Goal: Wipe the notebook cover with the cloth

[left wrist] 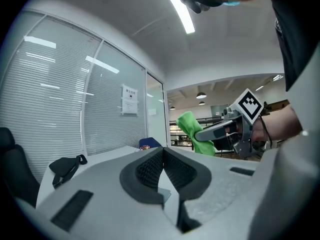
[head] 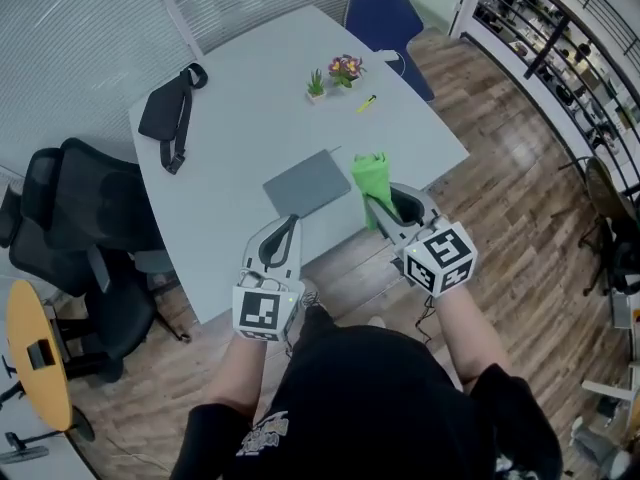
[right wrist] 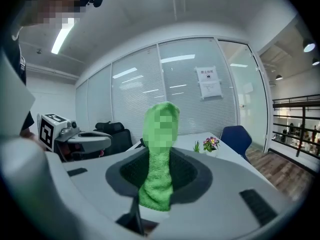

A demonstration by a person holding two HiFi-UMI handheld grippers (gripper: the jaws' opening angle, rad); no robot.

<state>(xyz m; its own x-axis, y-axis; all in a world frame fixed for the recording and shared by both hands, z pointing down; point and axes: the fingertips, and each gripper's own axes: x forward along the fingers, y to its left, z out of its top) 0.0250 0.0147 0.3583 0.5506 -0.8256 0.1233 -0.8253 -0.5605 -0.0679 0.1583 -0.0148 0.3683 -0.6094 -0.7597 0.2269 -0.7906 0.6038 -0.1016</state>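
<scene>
A grey notebook lies flat near the front edge of the light grey table. My right gripper is shut on a green cloth, which sticks up from its jaws just right of the notebook; in the right gripper view the cloth stands pinched between the pads. My left gripper hovers at the table's front edge below the notebook, shut with nothing in it; its pads meet. From the left gripper view the right gripper and cloth show to the right.
A black pouch with strap lies at the table's left. Two small potted plants and a yellow marker sit at the back right. Black office chairs stand left, a blue chair behind, and wooden floor lies right.
</scene>
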